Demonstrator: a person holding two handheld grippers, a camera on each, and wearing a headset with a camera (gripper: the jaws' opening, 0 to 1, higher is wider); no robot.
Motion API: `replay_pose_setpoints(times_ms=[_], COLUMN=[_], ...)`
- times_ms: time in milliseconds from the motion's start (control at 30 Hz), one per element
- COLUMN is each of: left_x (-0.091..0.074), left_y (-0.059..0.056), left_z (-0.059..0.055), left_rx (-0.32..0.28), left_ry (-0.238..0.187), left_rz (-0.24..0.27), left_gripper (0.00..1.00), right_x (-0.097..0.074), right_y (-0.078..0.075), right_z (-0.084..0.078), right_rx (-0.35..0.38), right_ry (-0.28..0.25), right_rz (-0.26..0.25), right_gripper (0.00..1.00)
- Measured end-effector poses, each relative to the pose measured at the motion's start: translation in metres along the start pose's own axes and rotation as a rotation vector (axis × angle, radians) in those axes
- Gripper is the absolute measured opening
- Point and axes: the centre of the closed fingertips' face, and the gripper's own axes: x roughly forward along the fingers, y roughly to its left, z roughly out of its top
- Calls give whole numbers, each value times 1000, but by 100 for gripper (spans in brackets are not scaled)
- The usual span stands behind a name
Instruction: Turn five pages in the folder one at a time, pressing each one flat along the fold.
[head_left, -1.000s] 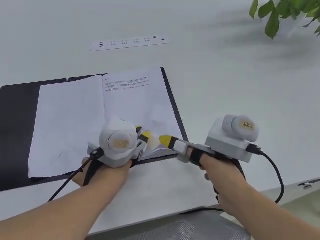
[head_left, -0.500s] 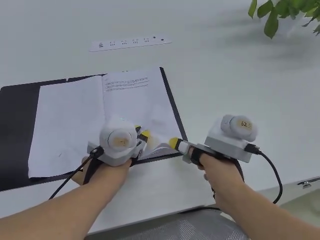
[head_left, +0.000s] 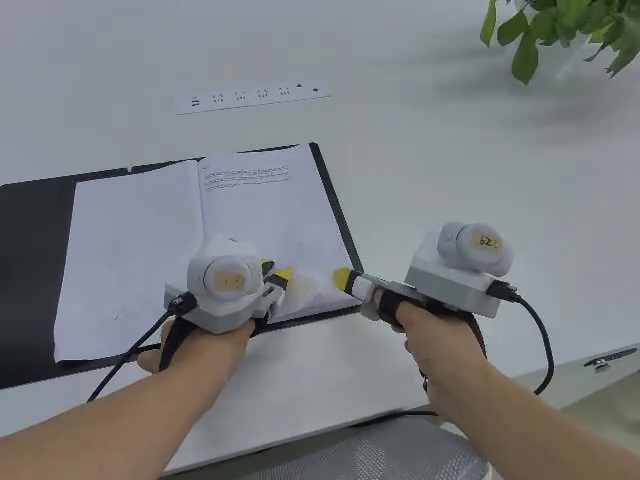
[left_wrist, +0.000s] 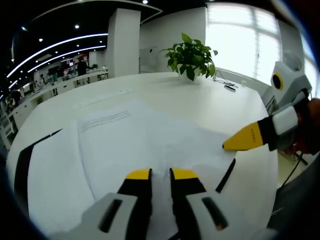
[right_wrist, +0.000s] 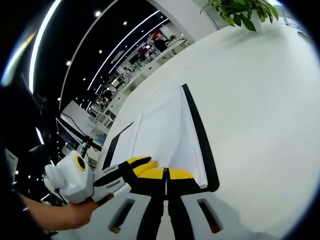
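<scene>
head view
folder (head_left: 30, 250): lies open on the white surface (head_left: 450, 180), left of centre, black cover under white sheets
right page (head_left: 265, 215): flat, printed lines at its far end
left gripper (head_left: 280, 275): held over the near part of the right page, yellow tips
right gripper (head_left: 345, 281): just right of the left one, yellow tip at the page's near right corner
power strip (head_left: 250, 96): far side, beyond the folder
plant (head_left: 560, 30): far right

left gripper view
left gripper (left_wrist: 161, 175): jaws a narrow gap apart, nothing between them, right page (left_wrist: 135, 140) showing below
right gripper (left_wrist: 247, 140): comes in from the right, tip touching the page's right edge
plant (left_wrist: 192, 57): far, well apart from the folder

right gripper view
right gripper (right_wrist: 167, 175): jaws pressed together at the near right corner of the folder (right_wrist: 197, 130); cannot tell if a sheet is caught between them
left gripper (right_wrist: 142, 165): just to the left, on the page
</scene>
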Motion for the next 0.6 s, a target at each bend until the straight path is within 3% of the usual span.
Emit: replay_pose_setpoints(times_ms=[133, 300, 600], left_x=[-9, -25, -63], left_y=[2, 10, 39], left_z=[10, 23, 43], left_rx=[3, 33, 32], left_ry=[-28, -64, -136], left_rz=[-7, -9, 36], left_gripper=[14, 16, 17], right_x=[-4, -8, -8], right_y=[12, 38, 79], right_z=[3, 10, 16], right_rx=[-18, -33, -84], right_ry=[-17, -50, -74], right_rz=[12, 57, 122], right_gripper=[0, 0, 0])
